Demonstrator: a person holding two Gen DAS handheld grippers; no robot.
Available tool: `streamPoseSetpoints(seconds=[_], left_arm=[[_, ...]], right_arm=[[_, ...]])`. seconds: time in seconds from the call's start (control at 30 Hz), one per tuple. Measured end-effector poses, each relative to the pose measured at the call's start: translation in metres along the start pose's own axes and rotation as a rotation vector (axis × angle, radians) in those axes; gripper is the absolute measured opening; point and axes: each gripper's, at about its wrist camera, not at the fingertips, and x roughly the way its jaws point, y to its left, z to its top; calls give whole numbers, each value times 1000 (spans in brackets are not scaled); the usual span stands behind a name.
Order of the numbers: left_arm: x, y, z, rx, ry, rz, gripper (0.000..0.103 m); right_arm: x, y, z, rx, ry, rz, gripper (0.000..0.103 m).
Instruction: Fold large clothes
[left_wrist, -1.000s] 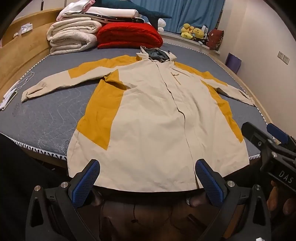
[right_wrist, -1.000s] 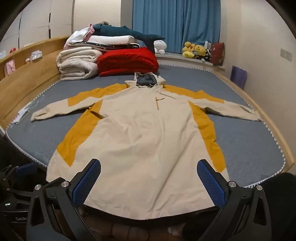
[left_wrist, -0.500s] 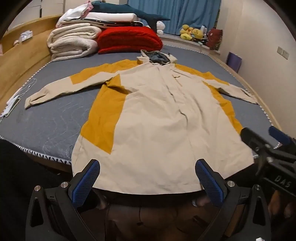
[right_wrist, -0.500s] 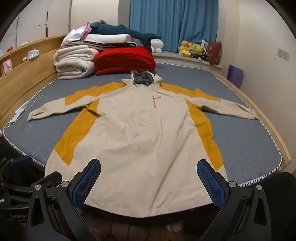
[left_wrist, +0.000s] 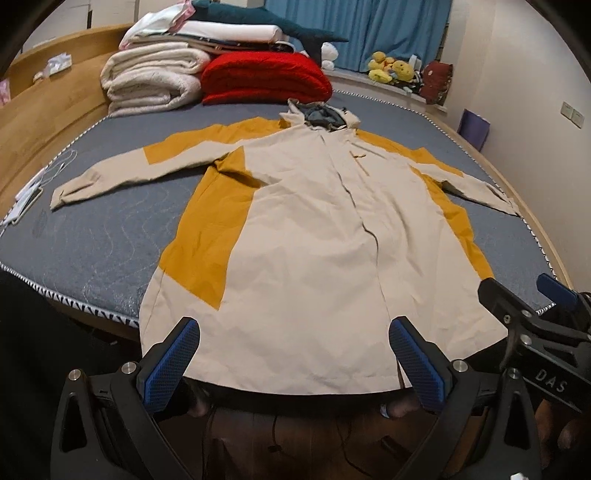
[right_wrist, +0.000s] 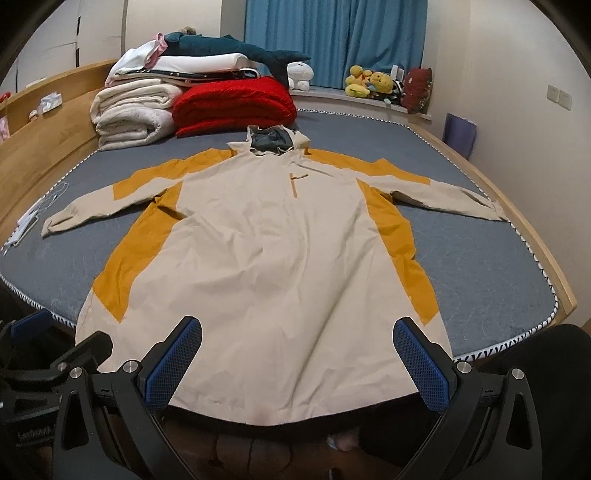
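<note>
A long beige jacket (left_wrist: 314, 229) (right_wrist: 280, 251) with mustard-yellow panels and a grey-lined hood lies flat, front up, on the grey mattress (left_wrist: 92, 243) (right_wrist: 480, 258). Both sleeves are spread sideways and its hem hangs over the near bed edge. My left gripper (left_wrist: 295, 354) hovers open just before the hem, nothing between its blue pads. My right gripper (right_wrist: 299, 354) is also open above the hem, empty. The right gripper's body shows at the right edge of the left wrist view; the left one shows at the lower left of the right wrist view.
Folded white blankets (right_wrist: 133, 114), a red quilt (right_wrist: 236, 105) and a teal plush shark (right_wrist: 240, 48) are stacked at the bed's far end. Wooden bed frame (right_wrist: 44, 147) runs along the left. White cable items (left_wrist: 26, 192) lie at the left mattress edge. Plush toys (right_wrist: 369, 83) line the windowsill.
Both grippers have drifted slightly forward and up over the hem, so the jacket looks a little nearer and lower in view. The jacket itself has not moved and both grippers stay open.
</note>
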Motion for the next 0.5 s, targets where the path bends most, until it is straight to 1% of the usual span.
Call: streamPoseSetpoints(seconds=[0.23,0.3,0.5], left_arm=[[-6,-4,-1,29,-23,-32,100],[-6,-5,-1,31,-25,-45,97],[-7,-7,-1,40,-28,-48,94]], right_arm=[[2,1,-2,-4,8,13,103],[2,0,-2,4,13,24,103],[2,0,-3,1,13,26,101]])
